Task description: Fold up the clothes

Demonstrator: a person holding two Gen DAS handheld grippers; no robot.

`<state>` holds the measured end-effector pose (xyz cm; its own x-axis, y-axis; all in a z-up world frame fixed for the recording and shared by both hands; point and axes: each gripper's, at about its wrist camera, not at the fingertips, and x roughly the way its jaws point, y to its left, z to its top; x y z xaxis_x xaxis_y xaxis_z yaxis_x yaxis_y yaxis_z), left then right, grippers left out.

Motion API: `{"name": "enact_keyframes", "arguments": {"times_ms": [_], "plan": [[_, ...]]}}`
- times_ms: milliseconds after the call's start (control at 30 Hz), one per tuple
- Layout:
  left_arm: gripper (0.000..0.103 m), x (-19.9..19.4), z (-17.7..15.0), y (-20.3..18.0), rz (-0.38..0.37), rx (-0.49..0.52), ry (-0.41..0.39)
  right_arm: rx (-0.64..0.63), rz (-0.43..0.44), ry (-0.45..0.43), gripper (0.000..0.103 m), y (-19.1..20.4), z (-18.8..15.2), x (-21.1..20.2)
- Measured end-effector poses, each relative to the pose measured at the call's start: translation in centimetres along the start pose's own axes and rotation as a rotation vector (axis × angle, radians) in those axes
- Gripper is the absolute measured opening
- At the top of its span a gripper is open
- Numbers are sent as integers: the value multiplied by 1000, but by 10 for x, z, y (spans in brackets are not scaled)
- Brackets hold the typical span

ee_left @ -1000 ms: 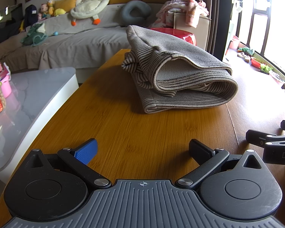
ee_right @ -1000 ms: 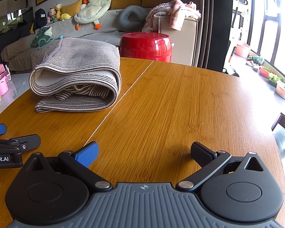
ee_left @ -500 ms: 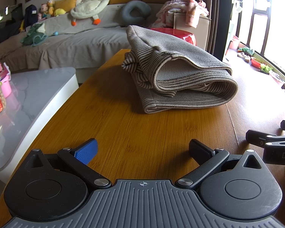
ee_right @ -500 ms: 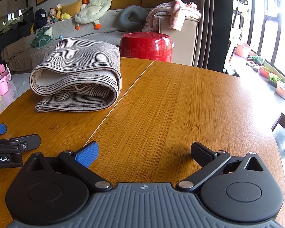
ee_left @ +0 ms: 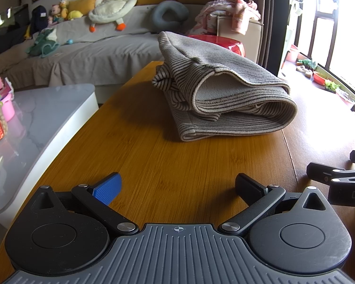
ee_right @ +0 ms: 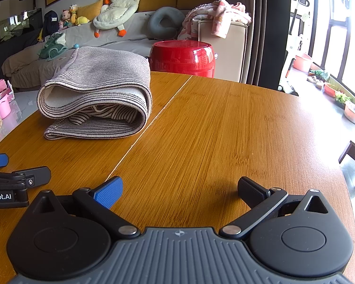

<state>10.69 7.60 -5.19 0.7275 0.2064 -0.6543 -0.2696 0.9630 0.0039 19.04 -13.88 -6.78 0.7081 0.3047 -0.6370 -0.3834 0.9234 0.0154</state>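
Clothes here come down to one striped grey garment (ee_left: 224, 94), folded into a thick bundle and lying on the wooden table (ee_left: 153, 165), toward its far edge and well apart from both my claws. In my right view the bundle (ee_right: 99, 94) sits left of the seam (ee_right: 158, 116) that runs down the tabletop, its right side nearly touching that line. Its long axis runs roughly along the seam, from my near side toward the far edge. The layered open ends face me and the rounded fold lies on the seam side.

My left gripper (ee_left: 177, 187) hangs low over the near edge of the table, fingers spread wide apart, holding nothing. My right gripper (ee_right: 179, 189) is beside it, just right of the seam, likewise spread and empty. Beyond the far edge stands a red drum-shaped stool (ee_right: 183, 56).
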Motion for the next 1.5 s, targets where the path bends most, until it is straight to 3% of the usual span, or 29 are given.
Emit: {"name": "enact_keyframes", "arguments": {"times_ms": [1233, 1500], "plan": [[103, 0, -1, 1, 3, -4, -1, -2, 2, 0, 103, 0, 0, 0], [103, -5, -1, 15, -67, -74, -30, 7, -15, 1, 103, 1, 0, 0]]}}
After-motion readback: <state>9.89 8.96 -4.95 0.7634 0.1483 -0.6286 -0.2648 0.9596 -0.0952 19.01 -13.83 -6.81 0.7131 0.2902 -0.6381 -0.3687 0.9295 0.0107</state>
